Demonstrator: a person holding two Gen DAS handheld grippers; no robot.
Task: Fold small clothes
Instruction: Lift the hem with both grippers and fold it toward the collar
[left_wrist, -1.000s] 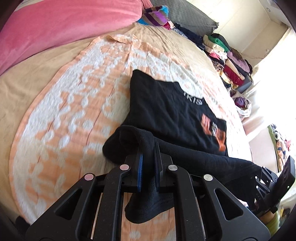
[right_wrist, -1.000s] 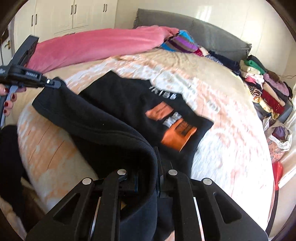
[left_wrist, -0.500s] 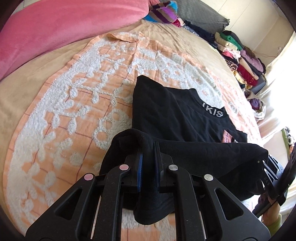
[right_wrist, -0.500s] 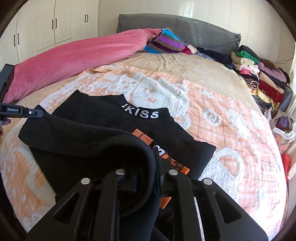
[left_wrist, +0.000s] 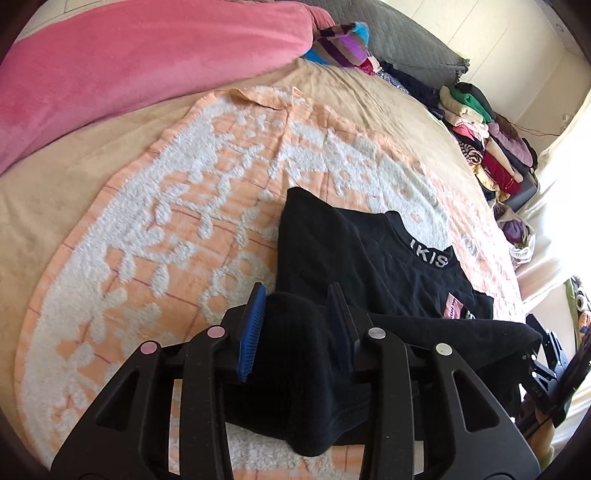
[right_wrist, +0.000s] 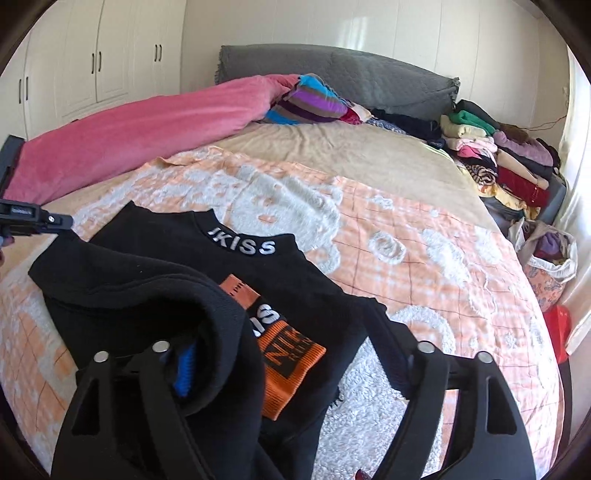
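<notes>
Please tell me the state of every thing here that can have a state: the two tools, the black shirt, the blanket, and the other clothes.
left tool: open, hem fabric loose between its fingers
right tool: open wide, shirt fabric draped over its left finger
black shirt: lying on the blanket, bottom part folded up over the chest, collar text showing
orange blanket: spread flat on the bed
clothes pile: folded, stacked at the bed edge

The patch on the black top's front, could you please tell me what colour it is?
The patch is orange with black lettering, and the right wrist view shows it best.
</notes>
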